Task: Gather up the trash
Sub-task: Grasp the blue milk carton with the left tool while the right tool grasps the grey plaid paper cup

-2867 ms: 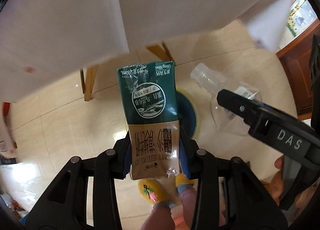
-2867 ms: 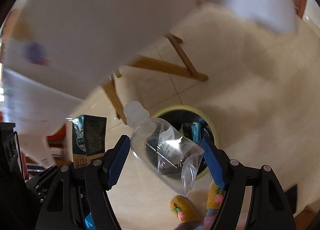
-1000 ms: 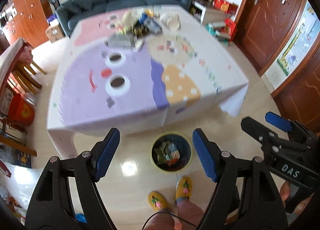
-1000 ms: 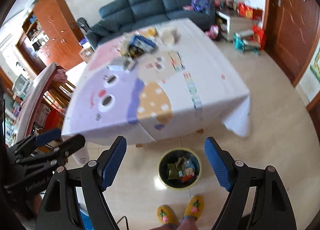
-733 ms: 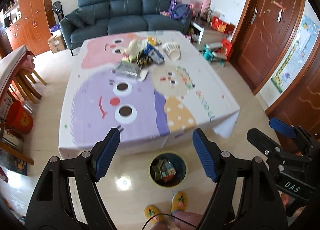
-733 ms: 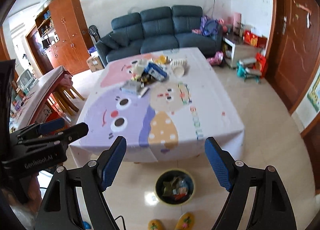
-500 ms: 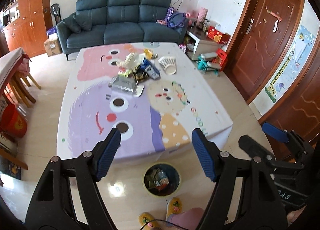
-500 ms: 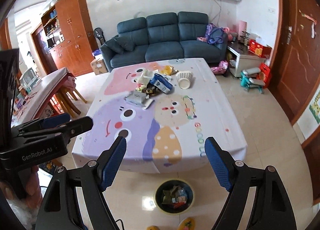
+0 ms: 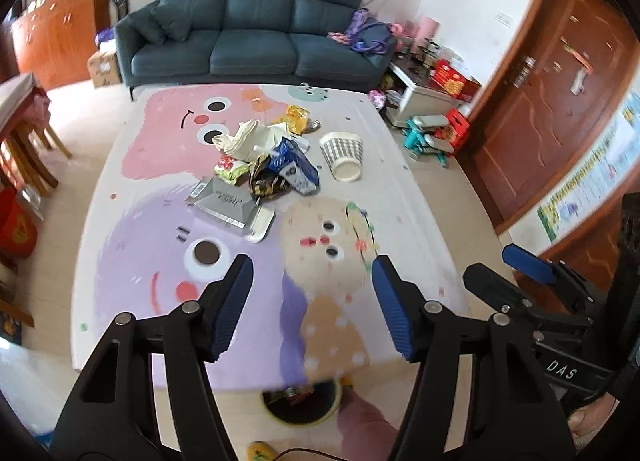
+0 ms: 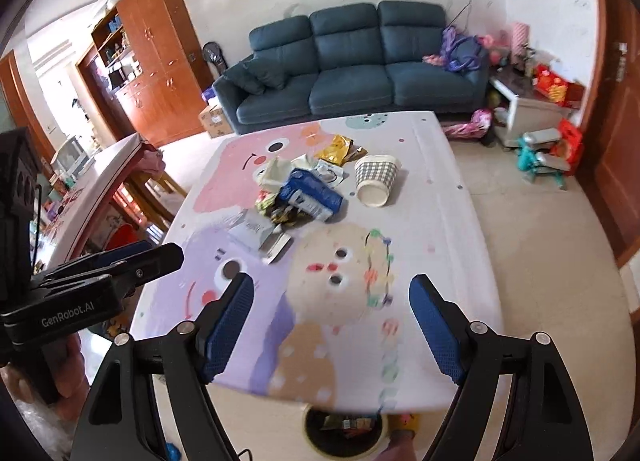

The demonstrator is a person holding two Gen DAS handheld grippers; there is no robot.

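Both tools, left (image 9: pixel 312 301) and right (image 10: pixel 331 325), gape empty above the table (image 9: pixel 404 197), so the next step looks like reaching for the trash (image 9: pixel 264 165) heaped mid-table, bin (image 10: pixel 344 431) below.

1 table (image 9: pixel 120 165), 1 sofa (image 9: pixel 256 49), 1 paper cup (image 9: pixel 343 155), 1 trash bin (image 10: pixel 344 435), 2 tools (image 9: pixel 312 301)

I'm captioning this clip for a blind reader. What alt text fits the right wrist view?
Open, empty right tongs point over a cartoon-print table toward a trash pile and a tipped checked cup. A bin sits on the floor below; the left tongs enter at left.
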